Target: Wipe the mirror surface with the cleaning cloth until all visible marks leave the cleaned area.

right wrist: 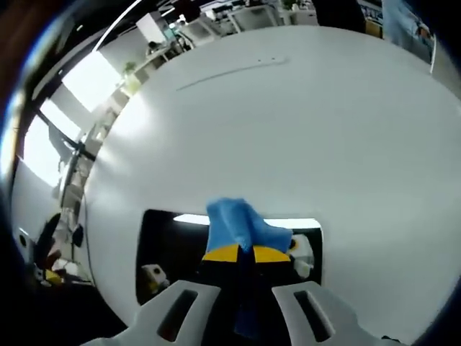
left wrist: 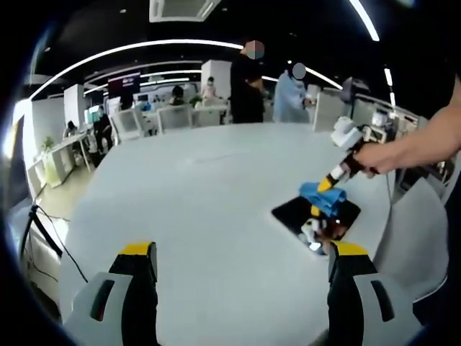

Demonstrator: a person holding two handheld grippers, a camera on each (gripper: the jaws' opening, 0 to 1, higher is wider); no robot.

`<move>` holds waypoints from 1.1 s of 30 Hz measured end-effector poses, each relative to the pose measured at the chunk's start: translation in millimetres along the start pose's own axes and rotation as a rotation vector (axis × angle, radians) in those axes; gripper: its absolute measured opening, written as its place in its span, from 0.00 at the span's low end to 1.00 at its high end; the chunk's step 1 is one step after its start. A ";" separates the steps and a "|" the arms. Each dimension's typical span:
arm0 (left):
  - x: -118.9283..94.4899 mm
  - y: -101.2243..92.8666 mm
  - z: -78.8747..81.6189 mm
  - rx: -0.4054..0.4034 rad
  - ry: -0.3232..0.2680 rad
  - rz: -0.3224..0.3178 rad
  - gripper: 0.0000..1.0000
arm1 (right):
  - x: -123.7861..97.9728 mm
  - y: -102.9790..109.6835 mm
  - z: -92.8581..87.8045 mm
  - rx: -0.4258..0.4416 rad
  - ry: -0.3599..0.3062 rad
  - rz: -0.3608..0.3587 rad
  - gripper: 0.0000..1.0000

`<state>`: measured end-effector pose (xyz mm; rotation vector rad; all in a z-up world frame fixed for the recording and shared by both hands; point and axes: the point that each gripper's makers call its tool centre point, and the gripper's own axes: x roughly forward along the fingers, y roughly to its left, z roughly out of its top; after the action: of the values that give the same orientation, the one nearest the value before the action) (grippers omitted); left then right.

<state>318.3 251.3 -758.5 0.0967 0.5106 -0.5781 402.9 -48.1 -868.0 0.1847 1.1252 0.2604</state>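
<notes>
1. Mirror (right wrist: 180,249) lies flat on the white table (right wrist: 288,130), dark and glossy; I judge it fragile and slippery.
2. Blue cloth (right wrist: 241,227) is soft and light, best pinched by a bunched fold.
3. My right gripper (right wrist: 250,254) is clamped on the cloth, pressing it onto the mirror's middle.
4. My left gripper (left wrist: 241,256) hovers jaws apart, empty, well away from the mirror (left wrist: 317,216), which sits ahead by its right jaw.
</notes>
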 end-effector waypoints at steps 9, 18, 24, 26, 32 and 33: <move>3.2 -1.0 -8.7 0.003 0.024 -0.021 1.00 | 12.4 41.3 0.6 -0.041 0.018 0.045 0.00; 0.6 0.8 -4.9 0.004 0.019 -0.036 1.00 | 27.5 86.6 3.8 -0.106 0.039 0.077 0.00; -6.2 9.7 -1.9 -0.003 0.012 -0.029 1.00 | 35.1 101.8 7.3 -0.129 0.051 0.088 0.00; -8.3 12.3 -2.6 0.002 0.013 -0.025 1.00 | 36.5 109.0 6.7 -0.143 0.055 0.090 0.00; -11.8 17.0 -5.9 -0.003 0.017 -0.017 1.00 | 42.7 127.0 6.4 -0.159 0.064 0.101 0.00; -11.8 16.8 -6.1 -0.004 0.018 -0.018 1.00 | 43.1 129.9 5.0 -0.169 0.066 0.101 0.00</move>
<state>316.4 272.6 -759.0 0.0941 0.5302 -0.5940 410.4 88.7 -867.3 0.0835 1.1552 0.4522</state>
